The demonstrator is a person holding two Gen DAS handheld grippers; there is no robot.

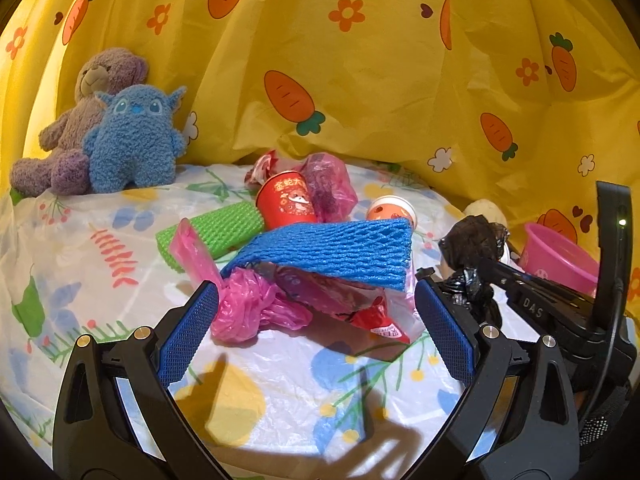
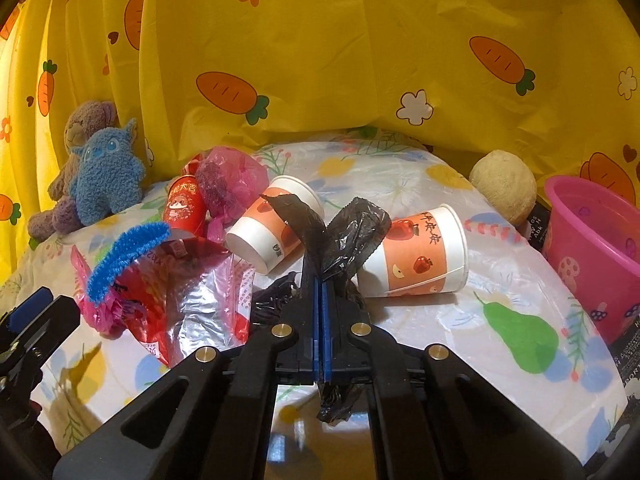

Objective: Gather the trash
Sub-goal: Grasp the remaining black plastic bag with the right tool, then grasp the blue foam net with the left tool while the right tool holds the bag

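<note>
The right tool (image 2: 321, 280) was clenched on a crinkled black plastic bag (image 2: 340, 236); the left tool (image 1: 316, 312) stood released before pink film and blue foam netting (image 1: 340, 252). Paper cups (image 2: 420, 258) lay mid-table on the glossy fruit-print tablecloth (image 2: 500, 280); plush toys (image 1: 132, 140) sat at the far-left edge against a carrot-print curtain (image 1: 380, 60).

You had a yellow curtain (image 1: 360, 80) behind the table, printed with orange carrots and small flowers, hanging in folds down to the tabletop. The table (image 2: 500, 280) was round and wore a clear plastic cover over a cloth of fruit and leaves. Warm light fell from behind you and threw hard shadows onto the near cloth. Two plush toys (image 1: 100, 132) sat against the curtain at the far left.
</note>
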